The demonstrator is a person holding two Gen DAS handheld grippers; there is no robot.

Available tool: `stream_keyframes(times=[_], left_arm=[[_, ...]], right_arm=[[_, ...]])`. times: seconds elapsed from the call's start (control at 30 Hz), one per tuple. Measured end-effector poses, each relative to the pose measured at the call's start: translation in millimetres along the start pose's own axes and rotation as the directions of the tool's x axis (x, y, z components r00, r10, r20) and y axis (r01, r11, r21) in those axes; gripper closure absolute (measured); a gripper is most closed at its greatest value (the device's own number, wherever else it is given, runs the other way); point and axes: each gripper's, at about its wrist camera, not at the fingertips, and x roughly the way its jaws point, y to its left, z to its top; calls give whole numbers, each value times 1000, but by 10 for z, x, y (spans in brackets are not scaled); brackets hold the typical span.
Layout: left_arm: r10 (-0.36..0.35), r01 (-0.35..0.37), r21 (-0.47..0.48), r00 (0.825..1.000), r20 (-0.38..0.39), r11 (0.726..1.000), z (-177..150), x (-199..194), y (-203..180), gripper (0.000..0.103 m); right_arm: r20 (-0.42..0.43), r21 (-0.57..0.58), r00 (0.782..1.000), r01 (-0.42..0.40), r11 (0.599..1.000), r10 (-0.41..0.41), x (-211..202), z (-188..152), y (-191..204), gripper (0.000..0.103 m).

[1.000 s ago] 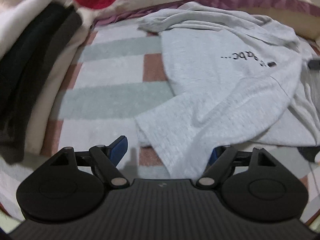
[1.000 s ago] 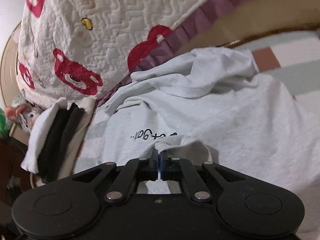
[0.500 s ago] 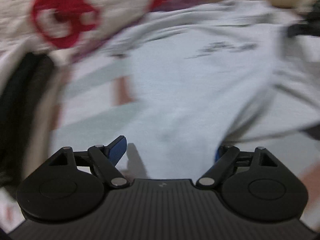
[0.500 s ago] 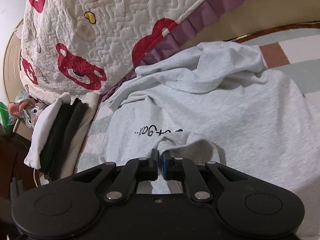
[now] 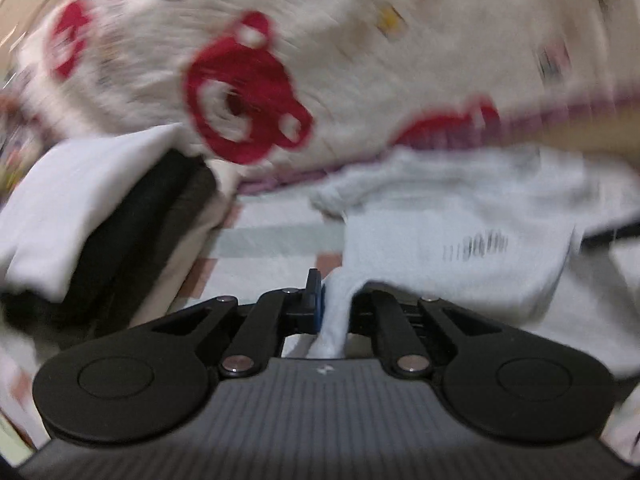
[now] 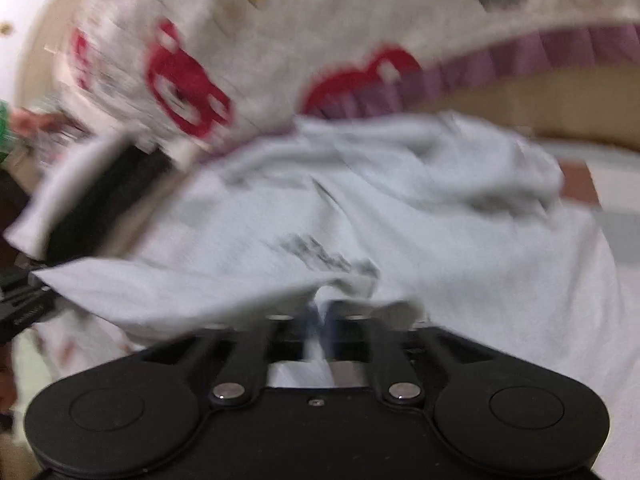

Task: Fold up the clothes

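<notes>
Shirt: the pale grey shirt [image 5: 460,240] lies on the striped sheet [image 5: 272,240], its far end bunched against the bear quilt [image 5: 360,60], dark print facing up.
Left gripper: the left gripper [image 5: 332,304] is pressed together, pinching a fold of the shirt's near edge; cloth runs up between the jaws.
Right gripper: the right gripper [image 6: 320,320] also pinches the shirt [image 6: 400,208], just under the print; the view is blurred, but cloth sits between the jaws.
Stack: folded black and white clothes [image 5: 100,220] sit off to the left, apart from the shirt.
Step, as I read it: both near corners are held, ready to carry the edge over toward the far end.
Doing it well: I'd keep both hands level and the edge between them taut, so the fold lands straight.
Watch for: the bunched far end; it probably needs smoothing, or the fold will set lumpy.
Risk: a thin pinch could slip if one hand pulls ahead.
</notes>
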Motion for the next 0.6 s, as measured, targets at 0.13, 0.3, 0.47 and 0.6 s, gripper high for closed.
stream_keyframes(times=[0.13, 0.3, 0.47, 0.6], left_arm=[[102, -101, -50, 995, 10, 994, -13, -234, 227, 99], [164, -163, -64, 986, 8, 985, 57, -628, 692, 99], [156, -157, 98, 988, 13, 983, 167, -1230, 894, 99], [118, -105, 165, 991, -68, 981, 123, -1605, 1019, 99]], right_arm=[[49, 108, 990, -138, 984, 134, -368, 16, 38, 99], [91, 155, 934, -355, 922, 344, -1033, -75, 317, 99], [64, 148, 855, -518, 843, 514, -1477, -320, 413, 99], [-82, 229, 817, -542, 808, 571, -1493, -657, 569, 99]])
